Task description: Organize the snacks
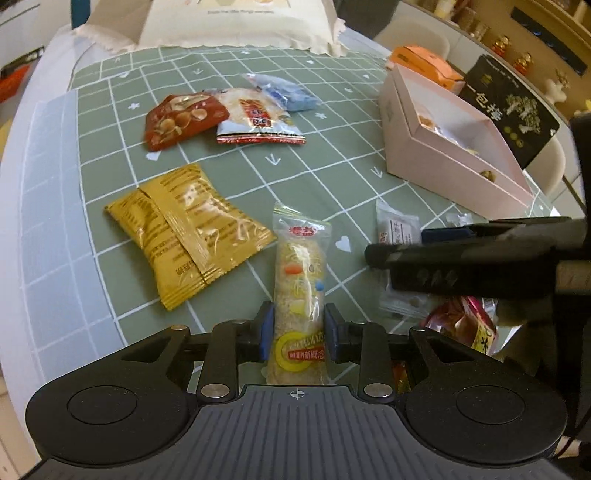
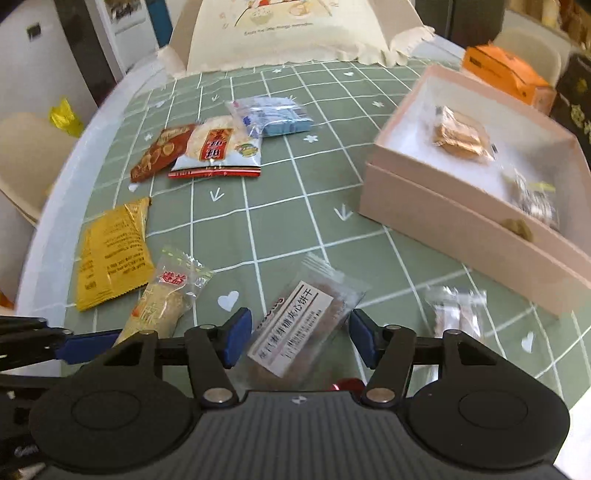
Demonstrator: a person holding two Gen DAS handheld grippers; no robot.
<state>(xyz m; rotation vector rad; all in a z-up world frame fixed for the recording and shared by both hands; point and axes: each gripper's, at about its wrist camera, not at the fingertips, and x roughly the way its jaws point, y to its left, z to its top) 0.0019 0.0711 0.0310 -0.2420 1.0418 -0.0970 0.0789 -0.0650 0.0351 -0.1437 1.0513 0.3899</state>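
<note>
Snacks lie scattered on the green checked cloth (image 2: 280,206). Lower centre, the left gripper (image 1: 298,330) pinches the rice-bar packet (image 1: 300,295); the right gripper (image 2: 301,338), spread wide, straddles the biscuit packet (image 2: 295,328). Pink box (image 2: 461,236) at right.

- green grid tablecloth (image 2: 288,206) covering the table;
- cream printed cushion (image 2: 291,33) at the tablecloth's far edge;
- yellow plastic bag (image 2: 65,117) beyond its left edge, on a beige chair (image 2: 26,155)
</note>
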